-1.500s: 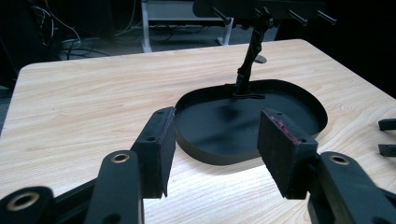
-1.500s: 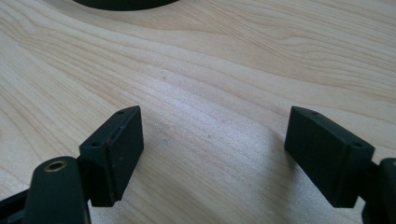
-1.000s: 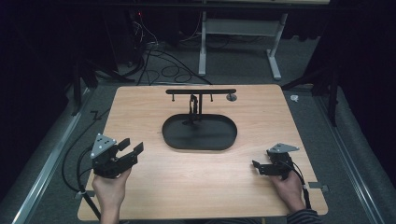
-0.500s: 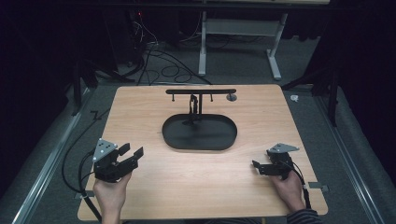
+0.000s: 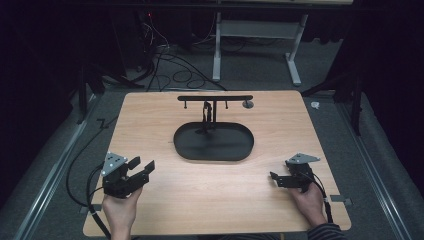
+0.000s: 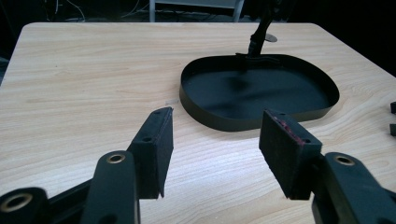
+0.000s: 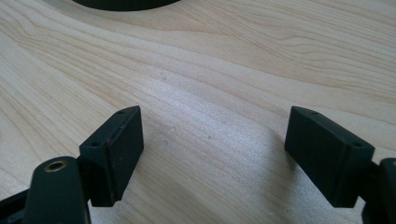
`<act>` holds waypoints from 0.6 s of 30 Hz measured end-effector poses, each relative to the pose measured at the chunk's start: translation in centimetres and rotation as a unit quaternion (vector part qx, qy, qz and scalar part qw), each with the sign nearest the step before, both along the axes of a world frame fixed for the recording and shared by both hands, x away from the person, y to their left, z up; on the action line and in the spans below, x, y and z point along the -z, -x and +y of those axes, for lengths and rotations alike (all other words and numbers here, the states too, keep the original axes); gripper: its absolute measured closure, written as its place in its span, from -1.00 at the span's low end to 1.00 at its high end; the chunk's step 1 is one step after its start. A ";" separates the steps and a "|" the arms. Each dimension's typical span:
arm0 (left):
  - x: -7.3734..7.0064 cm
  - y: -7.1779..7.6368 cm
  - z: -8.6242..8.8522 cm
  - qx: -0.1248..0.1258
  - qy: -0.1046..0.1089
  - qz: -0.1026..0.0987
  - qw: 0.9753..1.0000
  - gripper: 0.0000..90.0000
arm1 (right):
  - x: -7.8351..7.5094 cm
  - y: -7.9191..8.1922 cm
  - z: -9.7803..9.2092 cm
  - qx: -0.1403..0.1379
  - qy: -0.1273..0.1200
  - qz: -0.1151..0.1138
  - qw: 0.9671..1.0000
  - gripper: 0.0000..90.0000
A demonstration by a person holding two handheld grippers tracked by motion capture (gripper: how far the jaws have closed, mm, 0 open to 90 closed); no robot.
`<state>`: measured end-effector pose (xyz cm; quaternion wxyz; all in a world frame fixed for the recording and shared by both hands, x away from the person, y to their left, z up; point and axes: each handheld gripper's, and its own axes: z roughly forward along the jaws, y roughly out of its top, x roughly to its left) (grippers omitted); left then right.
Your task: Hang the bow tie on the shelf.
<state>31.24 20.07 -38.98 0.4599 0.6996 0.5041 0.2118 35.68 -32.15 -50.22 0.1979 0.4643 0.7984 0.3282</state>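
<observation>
A black oval tray (image 5: 187, 147) (image 6: 196, 105) lies at the middle of the wooden table (image 5: 150, 120), with a black T-shaped stand (image 5: 215, 98) rising from its far side. My left gripper (image 5: 142, 166) (image 6: 215, 149) sits at the table's front left, open, nothing between its jaws, pointing toward the tray. At the front right my right gripper (image 5: 273, 177) (image 7: 212, 149) rests low over bare wood, open and empty. A hand holds each gripper from the near edge.
A small round grey disc (image 5: 247, 104) lies near the table's far edge, right of the stand. Cables (image 5: 170, 65) run over the grey floor behind the table, by a white frame (image 5: 295, 50). Bare wood surrounds the tray.
My left gripper has come down and back toward the near left edge of the table. The right gripper has stayed where it was.
</observation>
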 end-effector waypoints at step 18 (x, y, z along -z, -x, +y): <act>1.9 -0.4 -0.3 0.001 0.005 0.016 1.000 0.00 | 0.0 0.0 0.0 0.000 0.000 0.000 1.000 -0.54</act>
